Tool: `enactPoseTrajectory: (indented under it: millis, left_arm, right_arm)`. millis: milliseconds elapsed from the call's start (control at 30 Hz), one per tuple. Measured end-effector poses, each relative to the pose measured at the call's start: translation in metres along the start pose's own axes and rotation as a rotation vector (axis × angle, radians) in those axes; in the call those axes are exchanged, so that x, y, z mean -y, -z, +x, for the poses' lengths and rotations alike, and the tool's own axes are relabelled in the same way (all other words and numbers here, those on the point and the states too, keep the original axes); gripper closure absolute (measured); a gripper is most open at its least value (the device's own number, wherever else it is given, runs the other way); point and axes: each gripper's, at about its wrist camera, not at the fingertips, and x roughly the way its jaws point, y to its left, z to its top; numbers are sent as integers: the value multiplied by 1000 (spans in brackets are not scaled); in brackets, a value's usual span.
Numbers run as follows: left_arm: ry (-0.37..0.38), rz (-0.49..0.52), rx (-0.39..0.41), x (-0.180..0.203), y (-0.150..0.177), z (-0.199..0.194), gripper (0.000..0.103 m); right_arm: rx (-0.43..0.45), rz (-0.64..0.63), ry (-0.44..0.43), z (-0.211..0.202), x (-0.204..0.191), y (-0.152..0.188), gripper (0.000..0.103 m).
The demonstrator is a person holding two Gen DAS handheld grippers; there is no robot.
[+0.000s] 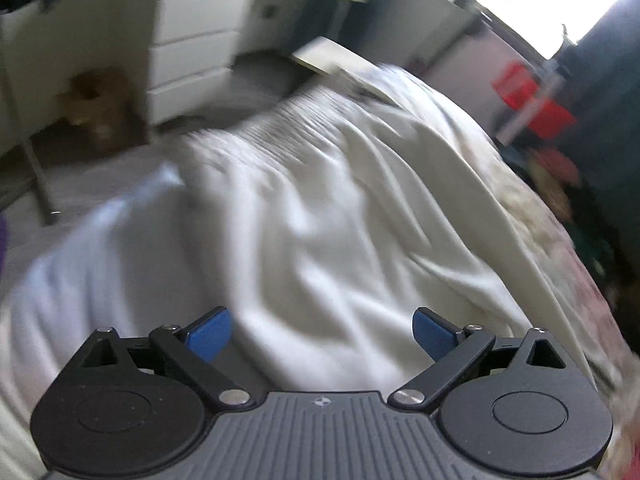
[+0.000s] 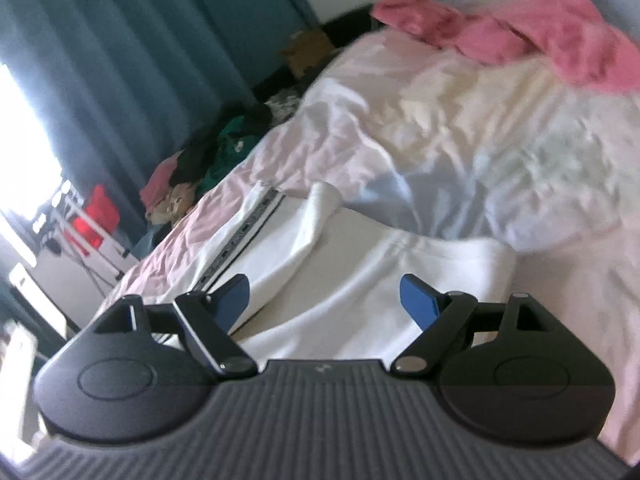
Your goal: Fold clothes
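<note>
Both my left tongs (image 1: 322, 334) and right tongs (image 2: 324, 300) gape empty over the white garment (image 2: 360, 280), unfolded at twelve o'clock on the bed (image 2: 560, 280); folding looks barely begun.

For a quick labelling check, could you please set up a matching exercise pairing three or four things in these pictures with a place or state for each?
Things:
1. white cloth garment
2. crumpled pink cloth
3. right claw
4. teal curtain

Places or states:
A. open, holding nothing
B. hanging beside the bright window
C. lying on the bed just ahead of the claw
D. heaped at the far end of the bed

Pairs: 1-C, 2-D, 3-A, 4-B
</note>
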Motion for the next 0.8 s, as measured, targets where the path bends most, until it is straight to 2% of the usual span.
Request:
enactPoseTrajectory:
  millis: [133,233,367,433,533,600,667,733,800]
  left_arm:
    - [-152,-22,38,-16,-20,3,5]
    - [-221,-42,61,-24,-19,12,5]
    - [-115,-162,35,-38,-14,19,5]
    - [-93,-196,30,-41,-12,20,5]
    - [-74,-223,40,-43,-11,20,4]
    - [-75,-241,45,-44,-11,20,3]
    - [-66,-268,43,-46,-10,20,3]
    - [-63,-297,44,-50,-10,20,3]
    - [-62,-308,58,-52,-10,18,4]
  right_arm:
    - [-38,81,39,8,18,-1,19]
    - [21,130,128,3,31,-2,19]
    - [91,254,244,-2,60,-6,19]
    - [74,305,307,5,76,-7,19]
    - [24,374,347,18,95,-8,19]
    - [-12,424,343,25,106,-5,19]
    - [-68,485,292,34,115,0,19]
    - [-124,480,256,44,114,1,17]
    - [-162,412,206,53,104,-1,17]
